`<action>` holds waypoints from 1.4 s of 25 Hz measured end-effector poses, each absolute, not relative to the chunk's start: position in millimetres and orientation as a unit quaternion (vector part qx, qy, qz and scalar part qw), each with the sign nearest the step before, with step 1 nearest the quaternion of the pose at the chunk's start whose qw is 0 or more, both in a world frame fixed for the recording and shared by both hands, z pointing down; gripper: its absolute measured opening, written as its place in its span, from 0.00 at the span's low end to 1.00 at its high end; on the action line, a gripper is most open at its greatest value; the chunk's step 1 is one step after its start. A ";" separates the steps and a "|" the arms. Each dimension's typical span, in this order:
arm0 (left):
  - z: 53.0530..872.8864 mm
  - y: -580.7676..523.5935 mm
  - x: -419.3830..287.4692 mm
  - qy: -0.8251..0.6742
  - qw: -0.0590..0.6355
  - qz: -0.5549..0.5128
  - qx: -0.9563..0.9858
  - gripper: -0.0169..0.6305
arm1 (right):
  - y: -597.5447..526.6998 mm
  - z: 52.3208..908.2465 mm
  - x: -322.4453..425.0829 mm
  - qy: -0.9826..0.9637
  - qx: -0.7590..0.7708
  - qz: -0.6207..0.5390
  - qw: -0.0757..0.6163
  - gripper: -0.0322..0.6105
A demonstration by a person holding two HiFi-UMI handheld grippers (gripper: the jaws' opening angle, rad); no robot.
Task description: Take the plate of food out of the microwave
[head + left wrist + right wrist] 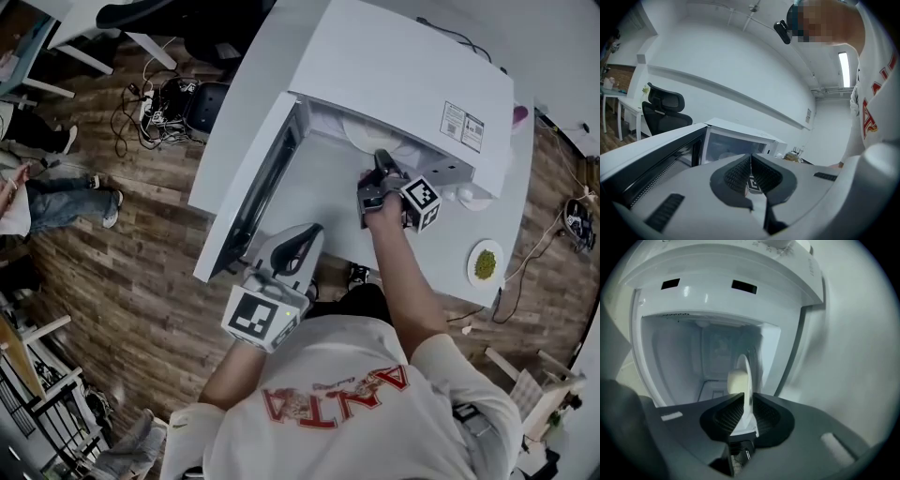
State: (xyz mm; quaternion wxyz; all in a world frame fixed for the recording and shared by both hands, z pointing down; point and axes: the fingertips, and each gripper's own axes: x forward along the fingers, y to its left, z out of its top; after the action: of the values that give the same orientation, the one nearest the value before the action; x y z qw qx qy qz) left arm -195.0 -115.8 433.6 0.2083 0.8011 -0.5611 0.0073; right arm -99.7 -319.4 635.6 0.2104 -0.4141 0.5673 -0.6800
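The white microwave (412, 66) stands on a white table with its door (253, 178) swung open to the left. Inside its cavity lies a white plate (370, 139). My right gripper (380, 173) reaches into the cavity's mouth. In the right gripper view the plate (747, 376) shows edge-on between the jaws, with a pale lump of food (736, 380) on it, and my right gripper (746, 418) is shut on its rim. My left gripper (291, 248) hangs near the door's front end. Its jaws (751, 171) are shut on nothing and point towards the microwave (740, 140).
A small plate of green food (485, 262) sits on the table (244, 84) right of the microwave. A black office chair (665, 110) stands beyond the table. Cables and a power strip (159, 108) lie on the wooden floor, and a person's legs (56, 202) show at far left.
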 end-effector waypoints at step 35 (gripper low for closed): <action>440.8 -86.0 -179.1 -0.552 0.227 0.013 0.802 0.05 | -283.4 608.9 -82.4 0.618 -0.340 -0.656 0.269 0.07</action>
State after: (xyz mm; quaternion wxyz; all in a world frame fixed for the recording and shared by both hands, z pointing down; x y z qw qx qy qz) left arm -179.1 -86.0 440.8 0.2270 0.8020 -0.5523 0.0132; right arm -82.4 -283.4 608.9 0.2692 -0.3401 0.6180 -0.6557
